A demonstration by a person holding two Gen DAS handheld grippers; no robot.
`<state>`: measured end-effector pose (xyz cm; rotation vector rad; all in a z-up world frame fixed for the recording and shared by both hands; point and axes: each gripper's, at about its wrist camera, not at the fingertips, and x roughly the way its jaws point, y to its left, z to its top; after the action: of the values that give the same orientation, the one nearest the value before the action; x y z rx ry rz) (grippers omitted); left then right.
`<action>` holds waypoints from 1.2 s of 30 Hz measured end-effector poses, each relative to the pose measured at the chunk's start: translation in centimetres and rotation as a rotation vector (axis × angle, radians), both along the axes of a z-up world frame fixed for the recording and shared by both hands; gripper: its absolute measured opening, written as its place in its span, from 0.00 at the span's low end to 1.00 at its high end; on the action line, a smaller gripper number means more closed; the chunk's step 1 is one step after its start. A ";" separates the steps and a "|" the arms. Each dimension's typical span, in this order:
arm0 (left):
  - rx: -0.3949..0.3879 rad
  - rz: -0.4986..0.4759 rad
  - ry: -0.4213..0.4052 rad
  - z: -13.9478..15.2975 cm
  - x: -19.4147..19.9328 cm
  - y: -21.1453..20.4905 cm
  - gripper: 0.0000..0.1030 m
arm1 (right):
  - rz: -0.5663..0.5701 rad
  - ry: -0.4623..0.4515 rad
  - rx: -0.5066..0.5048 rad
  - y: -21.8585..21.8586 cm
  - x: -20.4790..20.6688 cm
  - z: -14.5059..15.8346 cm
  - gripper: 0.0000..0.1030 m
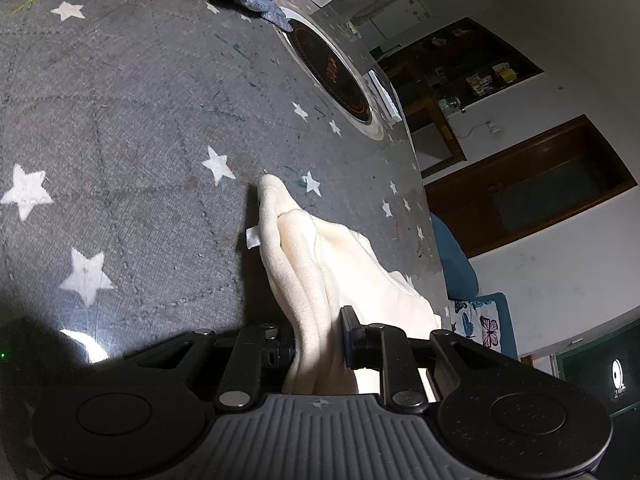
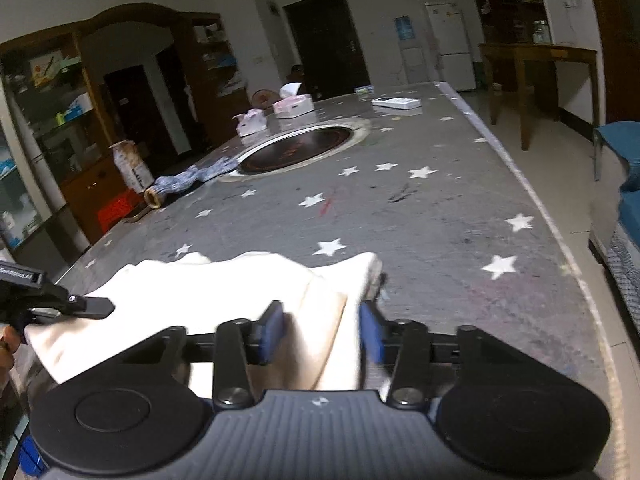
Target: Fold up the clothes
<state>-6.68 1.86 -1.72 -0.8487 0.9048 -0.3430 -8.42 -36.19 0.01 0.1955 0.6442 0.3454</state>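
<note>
A cream garment [image 1: 320, 248] lies bunched on the grey star-print tablecloth [image 1: 120, 120]. My left gripper [image 1: 316, 340] is shut on a thick fold of it, and the cloth runs forward from the jaws to a rounded tip. In the right wrist view the same garment [image 2: 200, 288] spreads across the near table edge. My right gripper [image 2: 322, 330] has a raised fold filling the gap between its blue pads [image 2: 272, 328] and is shut on it. One finger of the left gripper [image 2: 92, 307] rests on the garment's left side, with a hand [image 2: 6, 344] behind it.
A round dark hob [image 2: 296, 152] is set into the table's middle. A blue-grey knitted piece [image 2: 188, 178] lies beside it. Tissue boxes [image 2: 294, 106] and a white box [image 2: 396, 103] stand at the far end. The table's right edge [image 2: 560, 240] drops to the floor; a blue chair [image 2: 624, 152] stands beyond.
</note>
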 end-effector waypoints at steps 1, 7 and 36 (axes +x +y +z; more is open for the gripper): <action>-0.001 -0.001 -0.002 0.0 0.0 0.0 0.24 | 0.006 0.002 0.002 0.1 0.0 0.0 0.27; -0.013 -0.010 -0.013 0.0 0.0 -0.1 0.29 | -0.003 0.007 0.019 0.1 0.1 0.1 0.17; 0.266 -0.211 -0.233 7.0 2.9 -6.9 0.16 | -0.067 -0.174 -0.128 -0.4 -0.9 6.0 0.09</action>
<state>-3.81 -5.07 5.28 -0.4586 0.8011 -0.4822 -9.35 -36.63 5.99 0.0636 0.4850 0.2522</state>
